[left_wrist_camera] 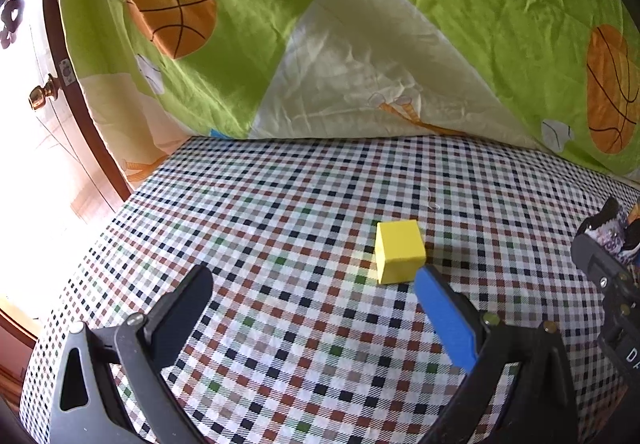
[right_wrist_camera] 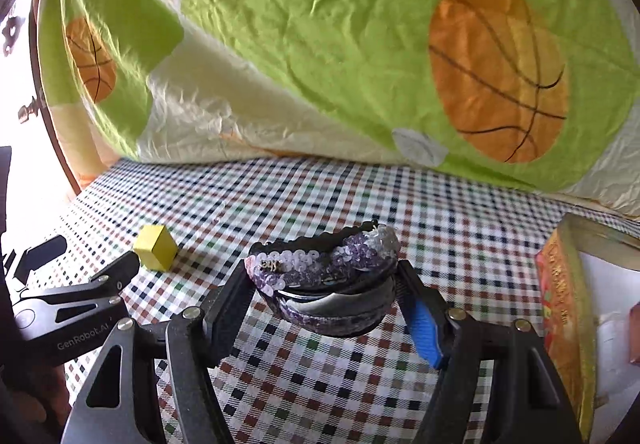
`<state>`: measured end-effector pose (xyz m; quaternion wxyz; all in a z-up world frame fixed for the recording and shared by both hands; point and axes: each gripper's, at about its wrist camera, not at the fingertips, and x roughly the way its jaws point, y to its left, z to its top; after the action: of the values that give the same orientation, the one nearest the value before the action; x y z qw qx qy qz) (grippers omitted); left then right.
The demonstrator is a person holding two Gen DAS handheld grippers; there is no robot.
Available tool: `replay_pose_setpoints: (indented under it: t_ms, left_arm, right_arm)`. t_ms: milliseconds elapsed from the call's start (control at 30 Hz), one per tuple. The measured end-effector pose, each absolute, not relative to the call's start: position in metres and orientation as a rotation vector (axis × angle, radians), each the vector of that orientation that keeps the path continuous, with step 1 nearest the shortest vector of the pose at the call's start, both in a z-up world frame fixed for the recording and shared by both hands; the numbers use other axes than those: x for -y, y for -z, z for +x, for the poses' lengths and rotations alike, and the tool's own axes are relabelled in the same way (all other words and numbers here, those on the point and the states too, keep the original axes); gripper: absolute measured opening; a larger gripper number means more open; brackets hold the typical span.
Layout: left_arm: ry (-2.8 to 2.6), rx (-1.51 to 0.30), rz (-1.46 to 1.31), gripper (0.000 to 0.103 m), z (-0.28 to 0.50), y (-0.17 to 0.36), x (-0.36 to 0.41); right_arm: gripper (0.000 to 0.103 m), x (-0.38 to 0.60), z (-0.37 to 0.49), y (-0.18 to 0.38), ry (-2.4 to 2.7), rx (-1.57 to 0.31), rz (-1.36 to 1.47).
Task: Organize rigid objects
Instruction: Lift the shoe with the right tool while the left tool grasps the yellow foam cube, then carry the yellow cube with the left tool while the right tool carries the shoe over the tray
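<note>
Yellow cube (left_wrist_camera: 400, 252) on checked cloth (left_wrist_camera: 280, 228), left gripper (left_wrist_camera: 316, 276) jaws apart, empty

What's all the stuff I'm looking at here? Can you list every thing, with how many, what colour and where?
Yellow cube: one, yellow, on the checked cloth, just ahead of the left gripper.
Sequined hair clip: one, purple and silver sequins on black, held between the right gripper's jaws.
Box: one, orange and yellow outside, white inside, at the right edge.
Checked cloth: one, white with dark, red and green checks, covering the surface.
Quilt: one, green and cream with orange basketballs, behind the cloth.
Door knob: one, brass, far left.
Left gripper: one, black, jaws open, empty.
Right gripper: one, black, jaws closed on the clip.
</note>
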<state>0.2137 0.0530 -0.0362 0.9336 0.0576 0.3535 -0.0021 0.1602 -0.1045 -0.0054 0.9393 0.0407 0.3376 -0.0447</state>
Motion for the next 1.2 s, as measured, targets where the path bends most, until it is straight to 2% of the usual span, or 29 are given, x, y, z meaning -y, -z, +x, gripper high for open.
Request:
replay_pose_setpoints:
  t_ms: [200, 433, 667, 733, 767, 833, 900, 967, 1200]
  left_arm:
    - [0.081, -0.753, 0.066, 0.102, 0.22, 0.036, -0.044]
    - [0.099, -0.914, 0.012, 0.102, 0.258, 0.054, -0.032]
    - [0.105, -0.91, -0.016, 0.1, 0.269, 0.052, -0.037]
    - [0.105, -0.9, -0.004, 0.089, 0.272, 0.05, -0.037]
    - [0.107, -0.894, 0.011, 0.078, 0.273, 0.047, -0.04]
    - [0.125, -0.884, 0.028, 0.067, 0.27, 0.042, -0.043]
    - [0.129, -0.873, 0.023, 0.041, 0.266, 0.038, -0.047]
    - [0.133, -0.864, -0.019, 0.023, 0.264, 0.037, -0.06]
    - [0.16, -0.826, -0.034, 0.023, 0.249, 0.03, -0.064]
  right_arm:
    - [0.072, 0.112, 0.154, 0.002, 0.13, -0.66, 0.094]
    - [0.072, 0.114, 0.154, 0.004, 0.122, -0.638, 0.099]
    - [0.072, 0.11, 0.16, 0.009, 0.115, -0.634, 0.094]
    - [0.072, 0.11, 0.161, 0.008, 0.115, -0.63, 0.098]
    - [0.072, 0.11, 0.16, 0.008, 0.115, -0.624, 0.098]
    - [0.072, 0.11, 0.16, 0.007, 0.115, -0.619, 0.098]
    - [0.072, 0.11, 0.159, 0.006, 0.112, -0.616, 0.098]
    - [0.072, 0.109, 0.158, 0.005, 0.112, -0.61, 0.097]
    - [0.072, 0.11, 0.155, 0.007, 0.11, -0.599, 0.105]
